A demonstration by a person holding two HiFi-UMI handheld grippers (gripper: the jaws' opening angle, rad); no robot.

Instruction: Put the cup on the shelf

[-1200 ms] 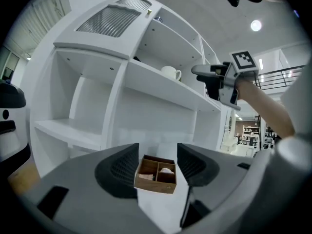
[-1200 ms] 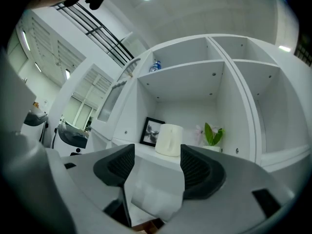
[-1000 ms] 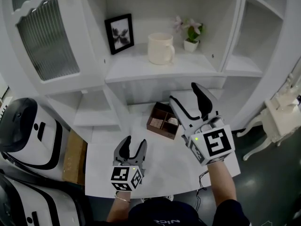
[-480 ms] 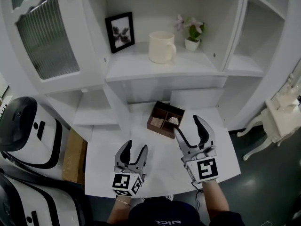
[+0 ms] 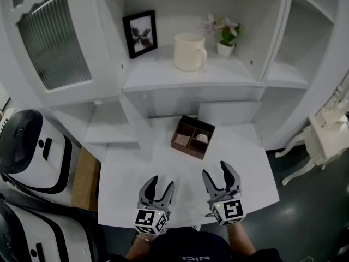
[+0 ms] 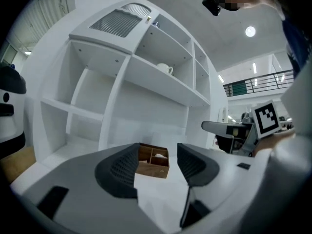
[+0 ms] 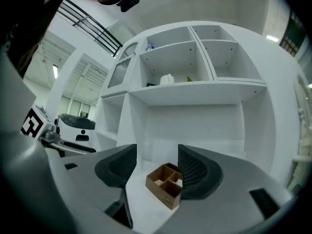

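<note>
The cream cup (image 5: 189, 51) stands upright on the white shelf (image 5: 163, 76), between a picture frame and a small plant. It shows small and far in the left gripper view (image 6: 165, 69) and the right gripper view (image 7: 167, 79). Both grippers hover low over the table's near edge, well away from the cup. My left gripper (image 5: 160, 184) (image 6: 156, 167) is open and empty. My right gripper (image 5: 218, 172) (image 7: 157, 167) is open with its jaws closing, and nothing is between them.
A brown divided box (image 5: 192, 137) (image 7: 166, 183) sits on the white table (image 5: 248, 171) ahead of both grippers. On the shelf are a black picture frame (image 5: 140, 33) and a potted flower (image 5: 222, 45). White-and-black machines (image 5: 27, 146) stand left, a white chair (image 5: 324, 141) right.
My right gripper has drawn back from below the shelf to the table's near edge, level with the left. The left gripper has slid slightly nearer me. The cup has not moved.
</note>
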